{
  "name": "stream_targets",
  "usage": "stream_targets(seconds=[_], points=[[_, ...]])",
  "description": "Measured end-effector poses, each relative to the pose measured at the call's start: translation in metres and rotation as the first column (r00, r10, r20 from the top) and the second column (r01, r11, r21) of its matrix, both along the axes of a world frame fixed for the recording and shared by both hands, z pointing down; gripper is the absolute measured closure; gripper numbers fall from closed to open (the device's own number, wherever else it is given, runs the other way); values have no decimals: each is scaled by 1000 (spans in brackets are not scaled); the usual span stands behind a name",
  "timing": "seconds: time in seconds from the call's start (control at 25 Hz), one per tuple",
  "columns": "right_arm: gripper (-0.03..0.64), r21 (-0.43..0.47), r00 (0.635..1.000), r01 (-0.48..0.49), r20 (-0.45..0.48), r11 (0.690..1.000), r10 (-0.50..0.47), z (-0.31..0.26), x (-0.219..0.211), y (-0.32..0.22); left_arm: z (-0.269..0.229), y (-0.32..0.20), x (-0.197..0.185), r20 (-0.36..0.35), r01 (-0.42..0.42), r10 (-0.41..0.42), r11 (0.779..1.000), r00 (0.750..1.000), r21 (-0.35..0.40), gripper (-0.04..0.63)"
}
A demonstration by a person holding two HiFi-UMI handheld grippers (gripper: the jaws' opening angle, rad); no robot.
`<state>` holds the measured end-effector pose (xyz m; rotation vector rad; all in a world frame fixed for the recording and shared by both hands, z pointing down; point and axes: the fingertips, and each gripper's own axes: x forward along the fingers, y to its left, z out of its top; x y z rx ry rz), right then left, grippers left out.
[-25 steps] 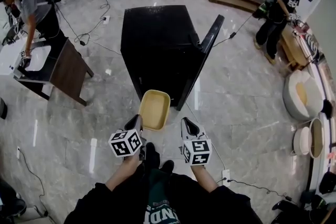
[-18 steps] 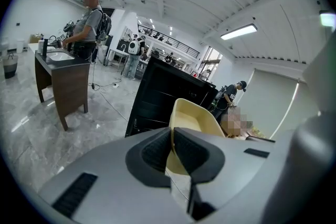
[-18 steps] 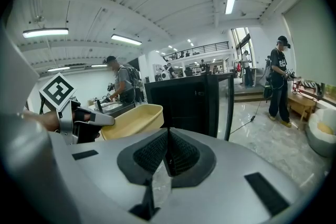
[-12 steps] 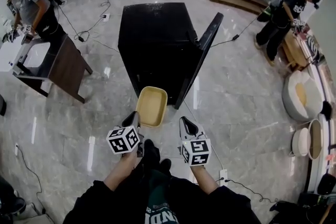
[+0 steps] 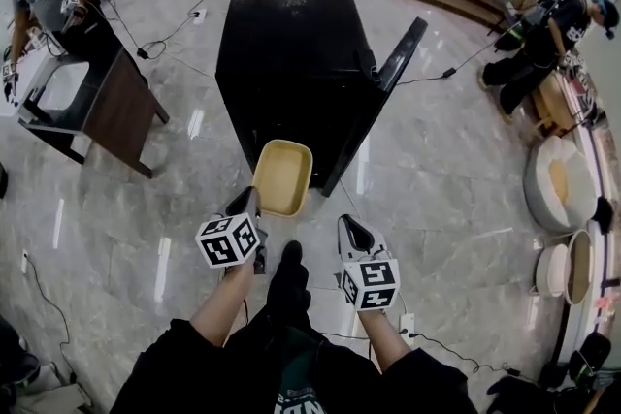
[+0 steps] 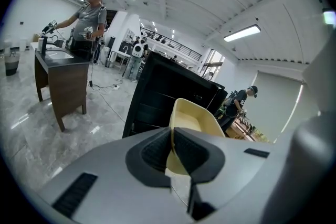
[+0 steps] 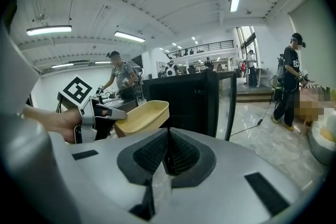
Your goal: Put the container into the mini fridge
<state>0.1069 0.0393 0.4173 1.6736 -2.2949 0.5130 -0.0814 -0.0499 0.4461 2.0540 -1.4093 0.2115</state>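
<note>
Container [image 5: 282,176] hung by its near rim from the clenched left gripper [image 5: 249,201], just before the fridge [image 5: 291,63], whose door [image 5: 386,92] stood open. Right gripper [image 5: 349,230] was pressed together on nothing. Such a one-edge pinch might let it tilt, slip, or clip the door.

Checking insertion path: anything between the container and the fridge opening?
Nothing visible. The fridge door stands open to the right, and the yellow container, pinched at its rim by the left gripper, hangs just in front of the mini fridge.
</note>
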Motion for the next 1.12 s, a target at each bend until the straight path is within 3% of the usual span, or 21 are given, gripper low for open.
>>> stream_targets(seconds=[0.6,1.12], points=[[581,20,999,35,24,999,-35,-11,-17,-73,45,-71,12,-3,16,-17,1000,1000,-19,569],[581,-43,998,41,56,998,-39,20,-28,-119,88,-119,10,-30,43,-44,997,999,-58,569]])
